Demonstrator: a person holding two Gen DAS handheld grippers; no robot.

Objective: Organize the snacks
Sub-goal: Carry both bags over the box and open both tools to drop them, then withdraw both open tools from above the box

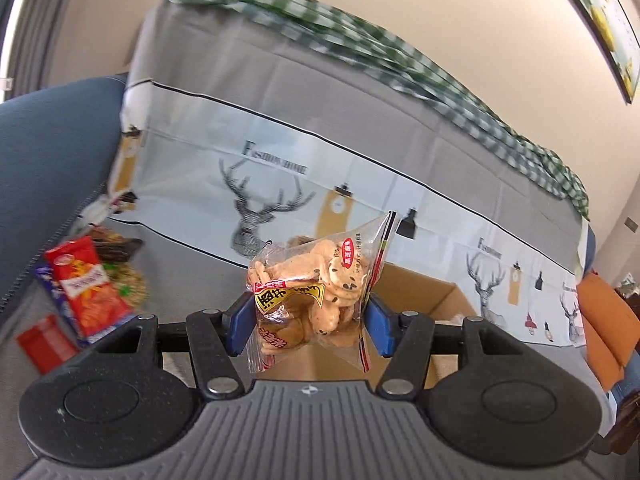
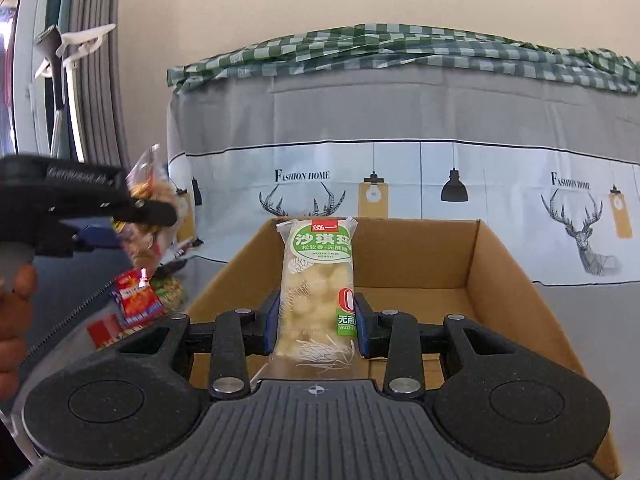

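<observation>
Snacks, left wrist view: the left gripper (image 1: 306, 322) is clenched on a clear cracker bag (image 1: 316, 294), pinched across its lower half, long axis running up and a bit right from the jaws.
Where it's headed: the cardboard box (image 1: 416, 292) sits right behind and under the bag, so the drop looks like forward and down, I'd guess.
Leftovers in this view: at the left edge of the sofa seat (image 1: 24, 312) I count one red packet (image 1: 90, 286) lying on a blue one (image 1: 50, 286), plus one small red pack (image 1: 44, 342) near them; something brownish behind them is too blurry to call.

Right wrist view: the right gripper (image 2: 316, 322) is clamped on one green-label sachima bar (image 2: 318, 292), long axis standing straight up between the blue pads (image 2: 273, 320).
Box relation: open box (image 2: 500, 280) is directly ahead and below, and the bit of its floor on show looks bare. The right hand seems nearer, already over the near rim.
Other arm: left gripper (image 2: 148, 212) hangs at the left with its cracker bag (image 2: 154, 216), outside the box's left wall.
Count: two snacks in grippers, roughly three still on the seat.
</observation>
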